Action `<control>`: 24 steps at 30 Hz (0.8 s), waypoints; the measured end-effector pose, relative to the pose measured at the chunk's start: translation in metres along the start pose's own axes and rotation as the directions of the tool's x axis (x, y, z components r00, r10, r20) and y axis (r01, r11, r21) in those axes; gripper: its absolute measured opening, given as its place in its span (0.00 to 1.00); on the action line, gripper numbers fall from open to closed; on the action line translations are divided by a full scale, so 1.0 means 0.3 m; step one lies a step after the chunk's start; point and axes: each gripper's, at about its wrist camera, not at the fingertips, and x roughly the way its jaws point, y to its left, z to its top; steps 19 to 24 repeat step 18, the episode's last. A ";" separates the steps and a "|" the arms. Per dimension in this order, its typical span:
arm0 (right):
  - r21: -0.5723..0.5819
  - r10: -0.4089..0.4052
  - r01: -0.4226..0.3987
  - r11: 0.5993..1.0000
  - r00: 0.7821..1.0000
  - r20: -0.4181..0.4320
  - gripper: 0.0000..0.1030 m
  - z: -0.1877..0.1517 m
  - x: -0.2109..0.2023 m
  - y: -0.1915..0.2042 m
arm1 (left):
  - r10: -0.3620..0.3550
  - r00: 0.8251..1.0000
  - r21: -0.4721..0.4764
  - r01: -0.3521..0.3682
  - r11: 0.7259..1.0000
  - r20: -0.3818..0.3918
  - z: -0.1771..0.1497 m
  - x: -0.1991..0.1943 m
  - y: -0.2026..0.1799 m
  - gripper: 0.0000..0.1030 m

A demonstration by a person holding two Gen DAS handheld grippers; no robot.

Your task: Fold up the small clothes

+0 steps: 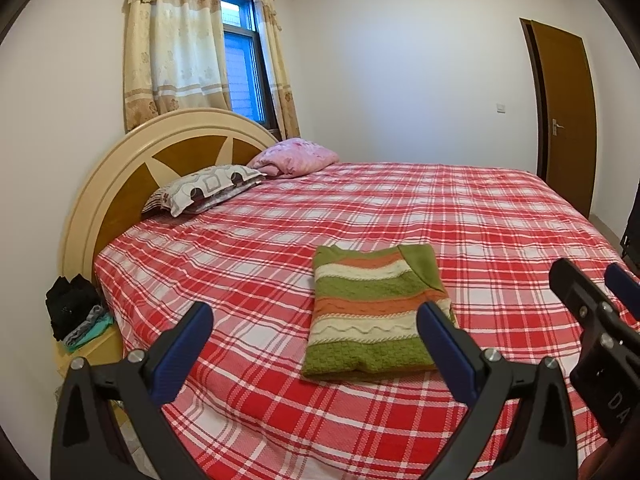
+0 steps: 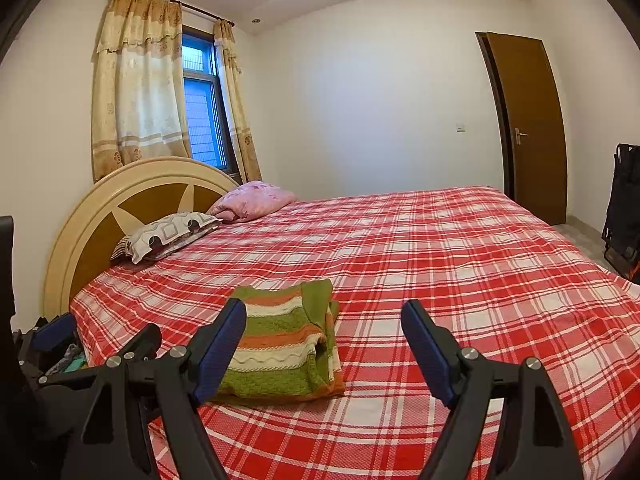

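A striped knit sweater (image 1: pixel 372 316) in green, orange and cream lies folded into a neat rectangle on the red plaid bed (image 1: pixel 248 248). It also shows in the right wrist view (image 2: pixel 284 344). My left gripper (image 1: pixel 316 316) is open and empty, held above the bed's near edge just short of the sweater. My right gripper (image 2: pixel 324 312) is open and empty, to the right of the sweater and apart from it. The right gripper's fingers (image 1: pixel 580 296) show at the right edge of the left wrist view.
Two pillows, a grey patterned one (image 1: pixel 204 190) and a pink one (image 1: pixel 296 156), lie by the headboard (image 1: pixel 120 168). A pile of dark clothes (image 1: pixel 74 308) sits on a bedside stand at left. A brown door (image 2: pixel 528 128) stands at the far right.
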 end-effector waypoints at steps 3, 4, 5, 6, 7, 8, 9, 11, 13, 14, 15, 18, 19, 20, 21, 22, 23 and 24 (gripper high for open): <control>0.003 -0.001 0.001 1.000 1.000 -0.002 0.78 -0.002 0.000 0.001 | -0.009 1.000 -0.007 0.009 1.000 -0.011 0.000 0.006 -0.001 1.00; 0.002 -0.001 0.001 1.000 1.000 -0.003 0.78 -0.003 0.001 0.001 | -0.011 1.000 -0.008 0.011 1.000 -0.011 -0.001 0.007 -0.001 1.00; 0.003 -0.001 0.001 1.000 1.000 -0.005 0.78 -0.003 0.001 0.000 | -0.015 1.000 -0.009 0.015 1.000 -0.008 -0.001 0.007 -0.002 1.00; 0.006 -0.001 0.001 1.000 1.000 -0.006 0.78 -0.006 0.002 0.000 | -0.019 1.000 -0.009 0.019 1.000 -0.008 -0.002 0.007 -0.003 1.00; 0.007 -0.001 0.001 1.000 1.000 -0.007 0.78 -0.007 0.004 -0.001 | -0.027 1.000 -0.009 0.027 1.000 -0.008 -0.003 0.007 -0.004 1.00; 0.009 -0.001 0.001 1.000 1.000 -0.008 0.78 -0.008 0.004 0.000 | -0.032 0.999 -0.006 0.032 0.999 -0.008 -0.004 0.008 -0.005 1.00; 0.010 -0.002 0.002 1.000 1.000 -0.009 0.78 -0.009 0.005 -0.001 | -0.031 0.999 -0.002 0.031 1.000 -0.006 -0.005 0.008 -0.008 1.00; 0.013 -0.001 0.001 1.000 1.000 -0.010 0.78 -0.010 0.007 -0.001 | -0.029 1.000 0.014 0.029 0.999 -0.001 -0.007 0.005 -0.017 1.00; 0.013 0.000 0.000 1.000 1.000 -0.011 0.78 -0.010 0.009 -0.003 | -0.035 0.999 0.017 0.035 0.999 -0.003 -0.006 0.004 -0.022 1.00; 0.013 -0.001 0.001 1.000 1.000 -0.011 0.78 -0.010 0.009 -0.003 | -0.038 0.999 0.017 0.038 0.999 -0.005 -0.006 0.004 -0.023 1.00; 0.013 0.000 0.001 1.000 1.000 -0.010 0.78 -0.010 0.010 -0.004 | -0.042 0.999 0.016 0.042 0.999 -0.009 -0.005 0.005 -0.024 1.00; 0.014 0.000 0.001 1.000 1.000 -0.012 0.78 -0.010 0.010 -0.004 | -0.041 0.999 0.009 0.041 0.999 -0.024 -0.003 0.012 -0.021 1.00; 0.014 0.000 0.001 1.000 1.000 -0.012 0.78 -0.010 0.010 -0.004 | -0.041 0.999 0.009 0.041 0.999 -0.024 -0.003 0.012 -0.021 1.00; 0.014 0.000 0.001 1.000 1.000 -0.012 0.78 -0.010 0.010 -0.004 | -0.041 0.999 0.009 0.041 0.999 -0.024 -0.003 0.012 -0.021 1.00; 0.014 0.000 0.001 1.000 1.000 -0.012 0.78 -0.010 0.010 -0.004 | -0.041 0.999 0.009 0.041 0.999 -0.024 -0.003 0.012 -0.021 1.00; 0.014 0.000 0.001 1.000 1.000 -0.012 0.78 -0.010 0.010 -0.004 | -0.041 0.999 0.009 0.041 0.999 -0.024 -0.003 0.012 -0.021 1.00; 0.014 0.000 0.001 1.000 1.000 -0.012 0.78 -0.010 0.010 -0.004 | -0.041 0.999 0.009 0.041 0.999 -0.024 -0.003 0.012 -0.021 1.00; 0.014 0.000 0.001 1.000 1.000 -0.012 0.78 -0.010 0.010 -0.004 | -0.041 0.999 0.009 0.041 0.999 -0.024 -0.003 0.012 -0.021 1.00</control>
